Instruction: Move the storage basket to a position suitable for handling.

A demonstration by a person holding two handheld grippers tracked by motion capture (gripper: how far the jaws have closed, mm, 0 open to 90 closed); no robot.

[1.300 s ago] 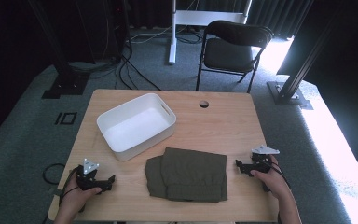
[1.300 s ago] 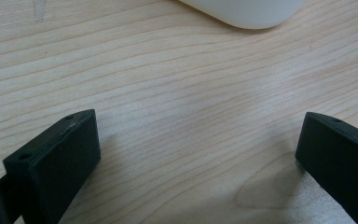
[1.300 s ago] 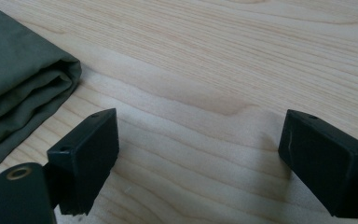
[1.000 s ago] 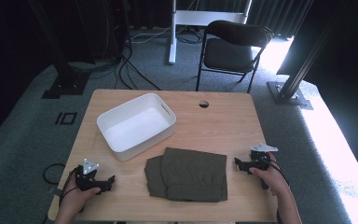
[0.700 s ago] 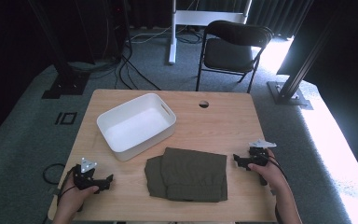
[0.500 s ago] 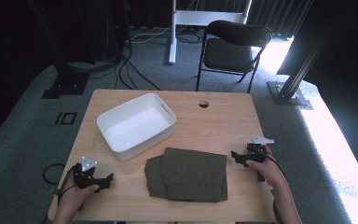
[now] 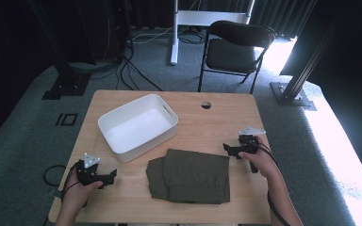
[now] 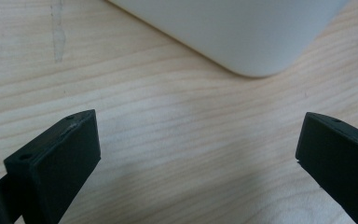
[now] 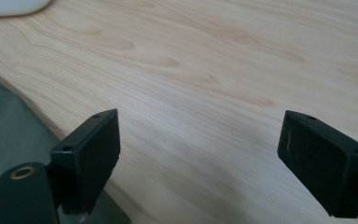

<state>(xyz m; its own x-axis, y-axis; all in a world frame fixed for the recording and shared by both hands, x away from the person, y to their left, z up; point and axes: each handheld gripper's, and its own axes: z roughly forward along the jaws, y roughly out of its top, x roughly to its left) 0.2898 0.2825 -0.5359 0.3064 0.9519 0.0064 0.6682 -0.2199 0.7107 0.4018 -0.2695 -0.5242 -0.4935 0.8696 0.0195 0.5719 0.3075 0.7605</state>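
A folded olive-green cloth (image 7: pixel 191 175) lies on the wooden table (image 7: pixel 207 122) near its front edge. A white bin (image 7: pixel 137 123) stands behind it to the left, with nothing inside. My left gripper (image 7: pixel 109 176) rests low at the front left, open, jaws pointing right toward the bin's corner (image 8: pixel 256 42). My right gripper (image 7: pixel 227 149) is open just off the cloth's right rear corner, pointing left. The cloth's edge (image 9: pixel 9 126) shows at the left of the right gripper view, with bare wood between the jaws.
A round cable hole (image 7: pixel 206 104) sits at the table's back edge. A black folding chair (image 7: pixel 238 49) stands behind the table. Cables and metal stand feet lie on the grey carpet around it.
My right gripper has slid left and a little away from me, closing in on the cloth's right rear corner. The left gripper has barely moved.
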